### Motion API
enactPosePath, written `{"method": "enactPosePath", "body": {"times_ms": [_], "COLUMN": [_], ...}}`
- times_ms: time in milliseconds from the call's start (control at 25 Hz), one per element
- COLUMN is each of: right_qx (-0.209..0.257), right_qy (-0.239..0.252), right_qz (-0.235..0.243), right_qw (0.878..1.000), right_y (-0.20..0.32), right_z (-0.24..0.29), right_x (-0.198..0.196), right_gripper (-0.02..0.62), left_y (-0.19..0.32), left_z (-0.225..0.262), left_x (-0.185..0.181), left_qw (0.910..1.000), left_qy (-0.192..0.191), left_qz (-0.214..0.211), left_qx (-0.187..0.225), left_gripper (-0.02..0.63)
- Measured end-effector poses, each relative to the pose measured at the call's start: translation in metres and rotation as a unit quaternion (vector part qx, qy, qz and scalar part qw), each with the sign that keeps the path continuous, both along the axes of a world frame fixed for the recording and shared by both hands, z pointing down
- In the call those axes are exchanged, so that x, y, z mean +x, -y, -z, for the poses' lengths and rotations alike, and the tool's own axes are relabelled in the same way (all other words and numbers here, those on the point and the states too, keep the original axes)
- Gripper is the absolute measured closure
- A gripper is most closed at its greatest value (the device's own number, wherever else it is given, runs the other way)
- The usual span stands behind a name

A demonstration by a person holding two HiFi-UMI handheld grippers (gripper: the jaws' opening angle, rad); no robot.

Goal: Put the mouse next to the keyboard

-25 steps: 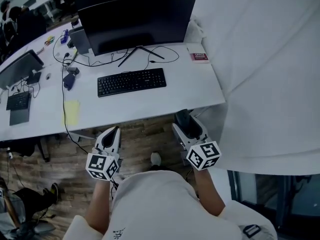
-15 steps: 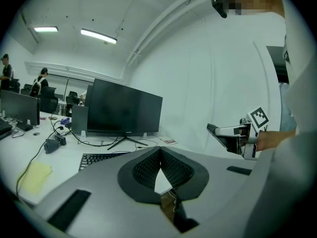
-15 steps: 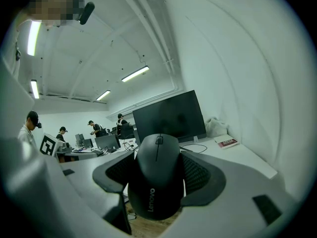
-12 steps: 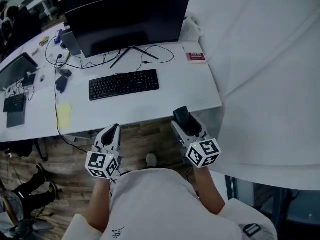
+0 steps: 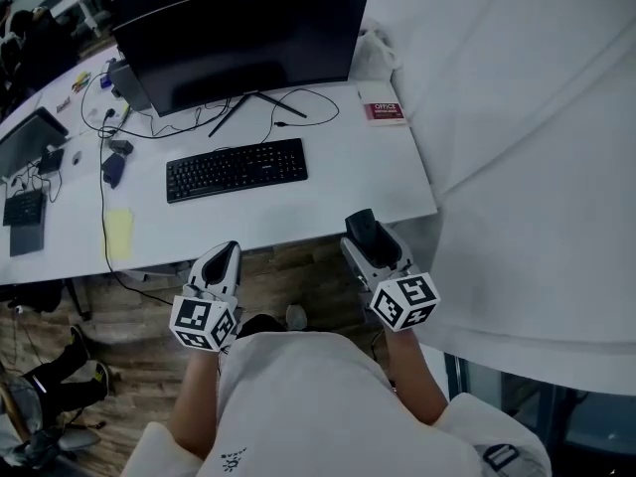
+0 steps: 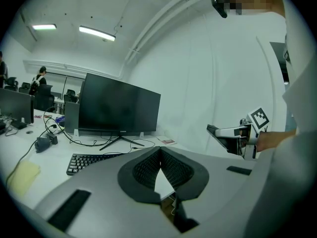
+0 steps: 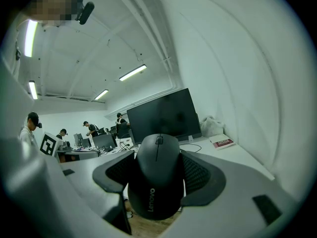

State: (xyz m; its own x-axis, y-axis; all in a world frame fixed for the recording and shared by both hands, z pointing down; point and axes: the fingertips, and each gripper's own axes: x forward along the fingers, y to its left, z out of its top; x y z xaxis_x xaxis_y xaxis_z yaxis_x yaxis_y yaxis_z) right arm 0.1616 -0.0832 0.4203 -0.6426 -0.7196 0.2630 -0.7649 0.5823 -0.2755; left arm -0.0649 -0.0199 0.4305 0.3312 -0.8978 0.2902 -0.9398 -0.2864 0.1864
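A black mouse (image 7: 157, 180) with a scroll wheel sits clamped between the jaws of my right gripper (image 7: 157, 175), seen in the head view as a dark lump (image 5: 363, 231) at the desk's front edge. My right gripper (image 5: 366, 238) hovers just off the white desk (image 5: 338, 192), right of the black keyboard (image 5: 237, 169). My left gripper (image 5: 221, 262) hangs below the desk edge over the wooden floor, its jaws (image 6: 159, 165) closed together with nothing between them. The keyboard (image 6: 88, 161) lies ahead of it in the left gripper view.
A large dark monitor (image 5: 237, 38) stands behind the keyboard with cables (image 5: 283, 107) trailing from it. A red booklet (image 5: 383, 112) lies at the desk's far right. A yellow note (image 5: 118, 233), a blue object (image 5: 112, 167) and another monitor (image 5: 25, 139) are to the left. A white curtain (image 5: 537, 147) hangs on the right.
The view has drifted so the desk sits slightly further left and up. Both grippers hold almost the same places at the desk's front edge.
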Motion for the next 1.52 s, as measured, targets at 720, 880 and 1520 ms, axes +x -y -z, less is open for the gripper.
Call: {"method": "enactPosePath", "body": {"times_ms": [720,880,1520], "right_qx": [-0.001,-0.005,-0.020], "right_qy": [-0.009,-0.009,-0.026], "right_qz": [-0.002,-0.003,-0.014], "right_qw": [1.000,1.000,0.999], "right_y": [0.008,0.013,0.059], "right_z": [0.001,-0.004,-0.026], "right_x": [-0.002,-0.007,-0.037], "right_gripper": [0.293,0.293,0.293], "left_y": [0.011,0.018,0.076], "left_z": [-0.004,-0.004,-0.017], "left_x": [-0.004,-0.008,-0.027], "left_qw": [1.0000,1.0000,0.9994], "left_qy": [-0.008,-0.007,-0.011], "left_qz": [-0.002,-0.005,-0.031], "left_qx": [-0.001,0.000,-0.011], "left_gripper": [0.594,0.594,0.594]}}
